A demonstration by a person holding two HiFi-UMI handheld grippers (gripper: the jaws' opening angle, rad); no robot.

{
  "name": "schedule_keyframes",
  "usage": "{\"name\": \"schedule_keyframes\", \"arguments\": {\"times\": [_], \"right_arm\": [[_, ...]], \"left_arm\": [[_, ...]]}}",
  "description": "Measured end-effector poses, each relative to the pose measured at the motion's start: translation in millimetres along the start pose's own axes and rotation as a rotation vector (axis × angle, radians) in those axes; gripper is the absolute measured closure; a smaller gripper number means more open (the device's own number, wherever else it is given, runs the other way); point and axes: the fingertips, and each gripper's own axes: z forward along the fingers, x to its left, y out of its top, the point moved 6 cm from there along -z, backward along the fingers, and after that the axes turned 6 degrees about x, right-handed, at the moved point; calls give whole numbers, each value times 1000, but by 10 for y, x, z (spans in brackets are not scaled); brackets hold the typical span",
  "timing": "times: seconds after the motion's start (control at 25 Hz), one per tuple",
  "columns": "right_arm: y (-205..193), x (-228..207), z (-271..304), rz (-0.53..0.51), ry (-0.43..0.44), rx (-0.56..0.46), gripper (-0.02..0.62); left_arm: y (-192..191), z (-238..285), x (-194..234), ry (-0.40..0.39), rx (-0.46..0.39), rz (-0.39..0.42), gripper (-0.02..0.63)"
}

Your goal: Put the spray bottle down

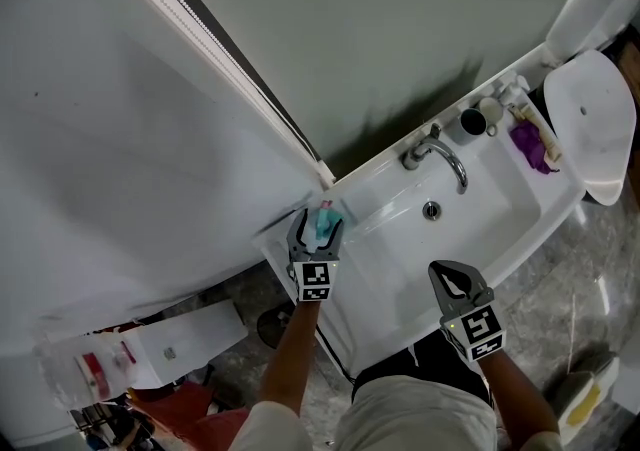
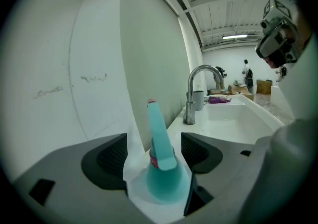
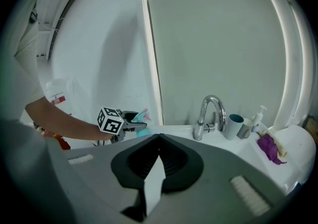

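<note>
A teal spray bottle [image 1: 325, 223] [image 2: 161, 168] stands upright on the left corner of the white sink counter [image 1: 285, 239], close to the wall. My left gripper [image 1: 317, 231] [image 2: 154, 144] is open around it, one jaw on each side with a gap between each pad and the bottle. In the right gripper view the left gripper [image 3: 133, 121] and the spray bottle [image 3: 141, 117] show at the left. My right gripper [image 1: 452, 274] [image 3: 159, 138] hovers over the sink's front edge, its jaws meeting at the tips with nothing held.
The basin [image 1: 480, 209] has a chrome faucet [image 1: 437, 152] at its back. A dark cup [image 1: 472, 121], a pump dispenser [image 1: 512, 94] and a purple cloth [image 1: 527, 142] sit at the far right. A toilet lid [image 1: 598, 124] stands beyond the sink.
</note>
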Motion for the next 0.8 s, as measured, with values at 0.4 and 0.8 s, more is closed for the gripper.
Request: {"name": "schedule_keyframes", "arguments": {"times": [0.4,0.8], "right_arm": [[68,205,-284,-20,-9,-14,584],[280,382,-718,-70,8,-115,584]], "left_arm": [[230,-628,82,28,-65,-11,282],[700,-1658,-10,101,-154,-73,398]]}}
